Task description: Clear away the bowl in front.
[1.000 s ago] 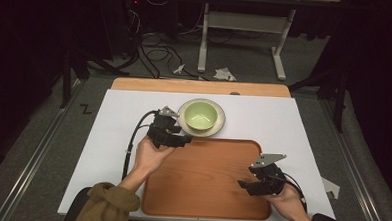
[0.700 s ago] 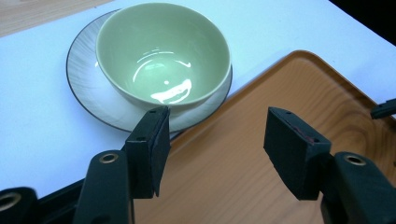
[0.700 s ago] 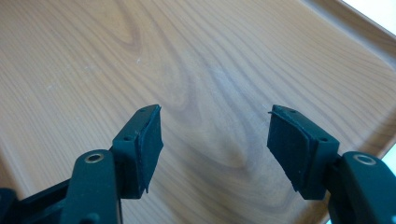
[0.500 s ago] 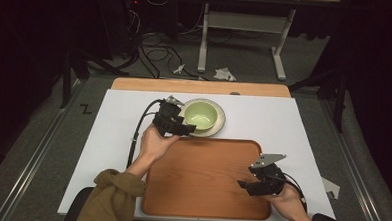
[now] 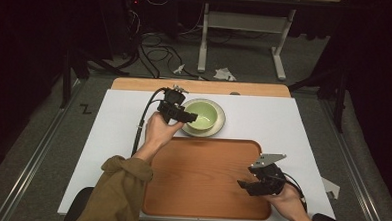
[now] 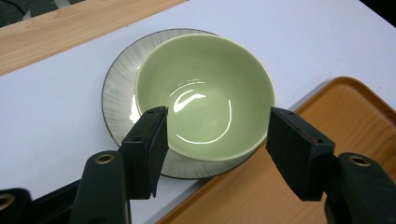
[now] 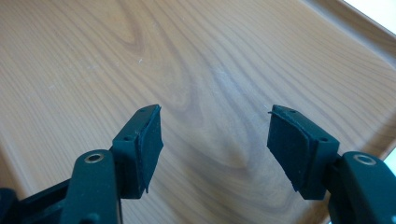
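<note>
Your left forearm, in its olive-brown sleeve, reaches forward and slightly rightward from the bottom edge of the high view, the wrist bent so that your left gripper [image 5: 183, 116] points across toward the glossy pale-green ceramic bowl [image 5: 202, 115]. Its jaws have just been opening and now stand wide, with nothing pressed between them; in the left gripper view [image 6: 215, 140] they frame the near side of the bowl [image 6: 205, 95], one jaw in front of its rim and the other off to the side over the tray's edge, and I cannot tell whether either touches it. The bowl sits upright and empty in the round grey ribbed plate with a dark rim [image 5: 220, 122], a little off centre toward the plate's far side as the left gripper view shows the plate [image 6: 119, 93]. Plate and bowl rest on the white table [image 5: 283, 119], just beyond the far edge of the rectangular orange-brown wooden tray [image 5: 206, 171]. Your right hand lies low at the tray's near right corner, holding your right gripper [image 5: 243, 184] pointed inward across the tray. In the right gripper view [image 7: 215, 137] its jaws are spread wide above the bare wood grain of the tray [image 7: 93, 70], gripping nothing.
</note>
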`<state>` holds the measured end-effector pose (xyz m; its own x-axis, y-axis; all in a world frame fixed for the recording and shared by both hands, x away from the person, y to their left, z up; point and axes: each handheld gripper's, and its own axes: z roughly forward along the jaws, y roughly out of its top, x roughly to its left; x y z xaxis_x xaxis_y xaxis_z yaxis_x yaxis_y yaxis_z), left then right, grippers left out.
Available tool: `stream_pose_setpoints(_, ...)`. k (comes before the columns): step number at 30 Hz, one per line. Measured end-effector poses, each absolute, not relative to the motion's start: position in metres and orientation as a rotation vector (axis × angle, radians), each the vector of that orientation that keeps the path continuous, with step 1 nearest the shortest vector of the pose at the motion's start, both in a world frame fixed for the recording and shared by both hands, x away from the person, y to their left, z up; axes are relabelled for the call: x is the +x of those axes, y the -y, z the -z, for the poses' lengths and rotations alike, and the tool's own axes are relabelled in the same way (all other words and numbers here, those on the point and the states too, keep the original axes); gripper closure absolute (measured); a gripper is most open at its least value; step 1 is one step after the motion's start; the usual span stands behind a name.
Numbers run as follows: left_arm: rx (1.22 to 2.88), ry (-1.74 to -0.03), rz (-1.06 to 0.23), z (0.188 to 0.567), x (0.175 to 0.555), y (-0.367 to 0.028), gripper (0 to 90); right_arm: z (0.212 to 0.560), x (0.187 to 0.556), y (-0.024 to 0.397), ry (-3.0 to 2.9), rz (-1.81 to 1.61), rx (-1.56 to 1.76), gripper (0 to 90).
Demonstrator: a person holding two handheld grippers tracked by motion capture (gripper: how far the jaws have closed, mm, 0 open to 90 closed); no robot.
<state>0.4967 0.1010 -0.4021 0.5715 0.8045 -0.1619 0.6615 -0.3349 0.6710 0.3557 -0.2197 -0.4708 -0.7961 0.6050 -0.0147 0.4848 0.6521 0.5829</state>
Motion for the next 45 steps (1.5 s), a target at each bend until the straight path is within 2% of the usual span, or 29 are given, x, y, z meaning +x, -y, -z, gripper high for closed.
stream_pose_setpoints(23, 2.119, -1.371, -0.231, 0.437, 0.536, -0.099, 39.5, 0.470, 0.355, 0.219, -2.670, -0.856, 0.888, 35.6)
stream_pose_setpoints(34, 2.125, -1.444, -0.192, 0.453, 0.545, -0.094, 45.4, 0.470, 0.355, 0.219, -2.668, -0.859, 0.885, 35.6)
stream_pose_setpoints(45, 2.105, -1.499, -0.155, 0.461, 0.550, -0.091, 58.8, 0.470, 0.355, 0.219, -2.669, -0.856, 0.879, 35.6)
